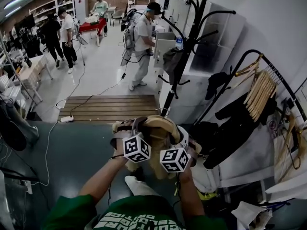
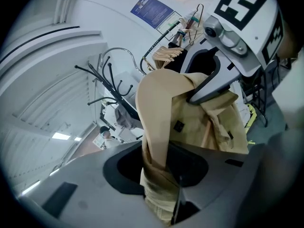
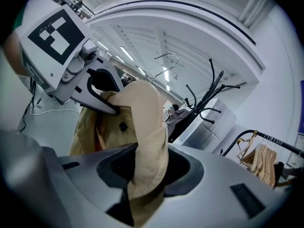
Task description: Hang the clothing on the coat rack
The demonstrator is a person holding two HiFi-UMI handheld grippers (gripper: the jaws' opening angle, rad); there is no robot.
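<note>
We hold the tan cloth jacket (image 1: 157,134) bunched between both claws at chest height, in front of us and well short of the black metal coat rack (image 1: 190,37), which stands ahead and slightly to the right. The left claw (image 2: 159,175) is clenched on a twisted fold of the jacket that runs straight through its jaws. The right claw (image 3: 146,171) is likewise clamped on a thick ribbed edge, probably the collar or a cuff. We judge the jacket to be light and entirely limp. It will sag and fold wherever it is unsupported, and it should not slip much, since the weave looks matte rather than slick. The best hold for hanging would be at the collar or a neck loop, spread between the two claws so that an opening can drop over a curved hook (a bunched grip like this one offers no clear opening). We cannot make out the jacket's full shape, whether it has a loop, or which part each claw really holds. Its lower half is hidden behind the marker cubes in the head view. A dark grey garment (image 1: 171,59) already occupies one lower hook, and the free hooks are small and hard to judge.
</note>
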